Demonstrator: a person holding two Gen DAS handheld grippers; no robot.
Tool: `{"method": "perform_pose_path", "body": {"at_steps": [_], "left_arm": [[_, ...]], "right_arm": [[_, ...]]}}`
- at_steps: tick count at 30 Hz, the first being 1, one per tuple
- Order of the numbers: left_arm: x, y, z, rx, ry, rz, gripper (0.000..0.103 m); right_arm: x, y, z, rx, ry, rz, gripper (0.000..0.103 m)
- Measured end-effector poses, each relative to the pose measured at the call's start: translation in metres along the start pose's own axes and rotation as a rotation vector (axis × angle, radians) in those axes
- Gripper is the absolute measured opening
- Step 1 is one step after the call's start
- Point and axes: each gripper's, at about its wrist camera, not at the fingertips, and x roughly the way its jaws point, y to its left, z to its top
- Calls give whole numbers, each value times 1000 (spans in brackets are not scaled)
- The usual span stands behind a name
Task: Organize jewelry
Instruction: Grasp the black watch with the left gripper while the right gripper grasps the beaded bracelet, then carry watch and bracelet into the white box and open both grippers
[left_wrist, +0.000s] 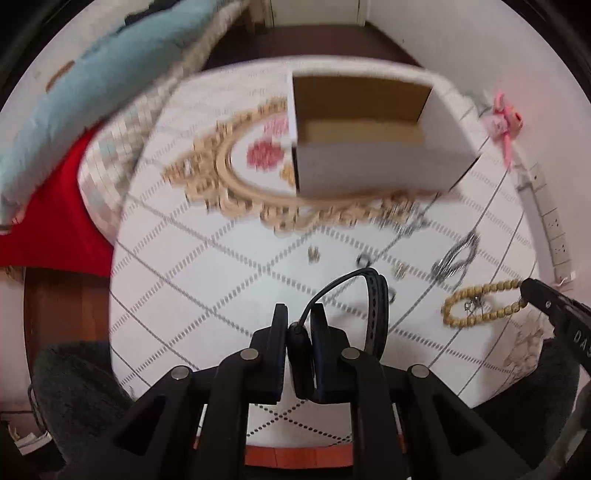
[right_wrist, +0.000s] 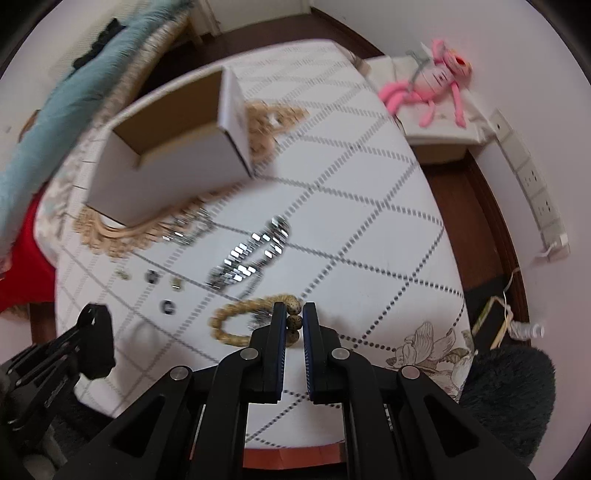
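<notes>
Right tongs (right_wrist: 294, 320) pinch one bead of the beaded bracelet (right_wrist: 236, 321) lying on the surface (right_wrist: 369, 221); left tongs (left_wrist: 298, 325) clamp a black band (left_wrist: 376, 310). Beyond both sits the open box (right_wrist: 177, 147). Such a narrow bite could let beads slip mid-lift.

Ahead of the left gripper (left_wrist: 299, 317) and slightly to its right, the open cardboard box (left_wrist: 369, 147) stands on the table (left_wrist: 221, 288), partly over an ornate mat (left_wrist: 236, 192). Small rings (left_wrist: 364, 260) lie between box and gripper. Farther right lie a chain necklace (left_wrist: 456, 256) and, nearer, a beaded bracelet (left_wrist: 480, 306), whose beads sit between the right gripper (right_wrist: 294, 319) fingers.
</notes>
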Motion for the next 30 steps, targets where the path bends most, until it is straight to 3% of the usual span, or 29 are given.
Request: {"method": "perform_pose_path", "body": {"at_steps": [10,19,26,30], "left_arm": [[-27,8,59,-33,-111,-78,10],[-31,5,118,-39,-149,-119,10],[-6,13,163,-60,-106,-138,10],[20,18,181,-86,-24,-197,13]], "right_arm": [[-65,26,32,-75,-128,82,9],[-91,51,104,-122,-210,180,9],[-71,72,165,-147,-190,200,9],[-47,79,185,-152,-142,205,9]]}}
